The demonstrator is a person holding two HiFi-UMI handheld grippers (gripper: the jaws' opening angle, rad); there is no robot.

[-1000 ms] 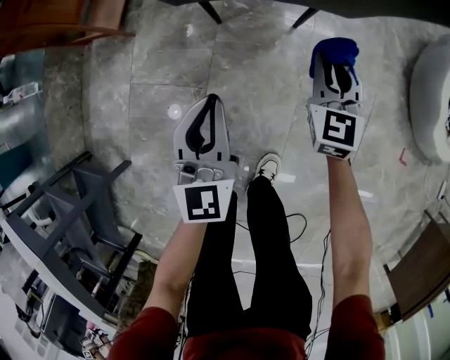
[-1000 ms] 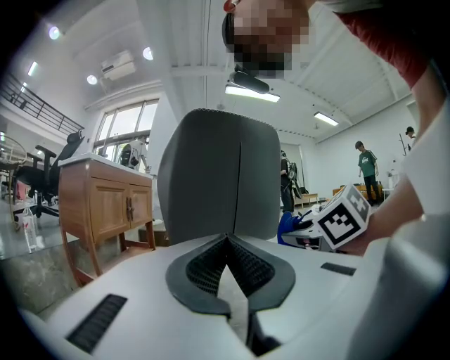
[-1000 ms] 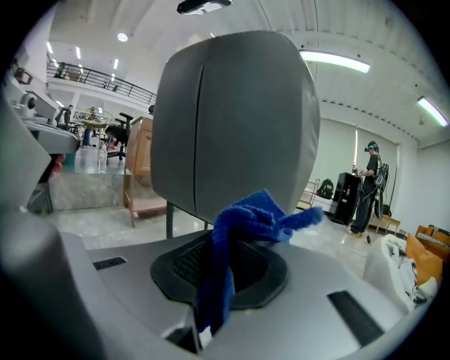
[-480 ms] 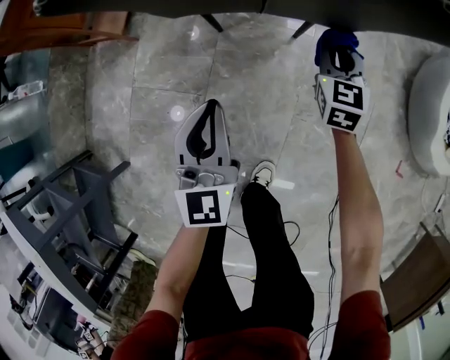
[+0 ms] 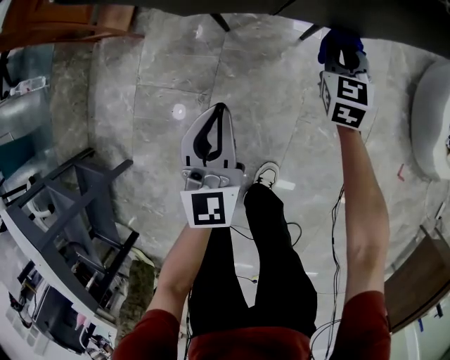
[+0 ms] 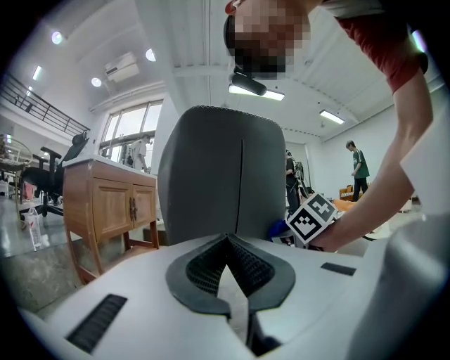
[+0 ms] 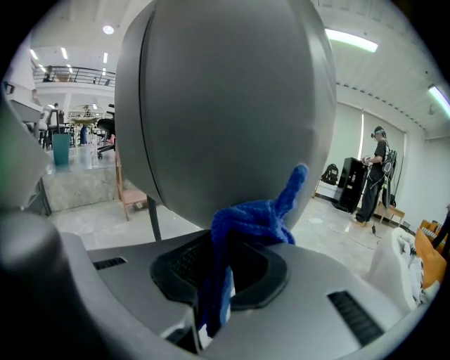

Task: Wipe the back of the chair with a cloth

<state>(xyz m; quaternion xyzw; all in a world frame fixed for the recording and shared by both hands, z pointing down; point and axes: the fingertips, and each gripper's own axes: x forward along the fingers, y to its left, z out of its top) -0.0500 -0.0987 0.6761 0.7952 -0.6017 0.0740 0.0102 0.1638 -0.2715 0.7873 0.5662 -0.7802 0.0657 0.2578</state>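
Note:
The grey chair back (image 7: 225,105) fills the right gripper view and stands upright ahead in the left gripper view (image 6: 221,176); in the head view only its dark edge (image 5: 281,5) shows along the top. My right gripper (image 7: 225,246) is shut on a blue cloth (image 7: 249,225), which bunches out of the jaws and presses against the chair back's lower part. The head view shows that gripper (image 5: 342,53) raised far ahead with the cloth (image 5: 337,41) at the chair's edge. My left gripper (image 5: 219,111) hovers lower over the floor, shut with nothing in it (image 6: 226,239).
A wooden cabinet (image 6: 109,204) stands left of the chair. A grey metal rack (image 5: 77,211) lies at the left, a white rounded object (image 5: 432,119) at the right. Cables (image 5: 295,232) trail on the marble floor. A person (image 7: 376,172) stands in the background.
My right gripper has moved up and forward with the cloth until it meets the chair. The left gripper has shifted slightly right and stayed shut.

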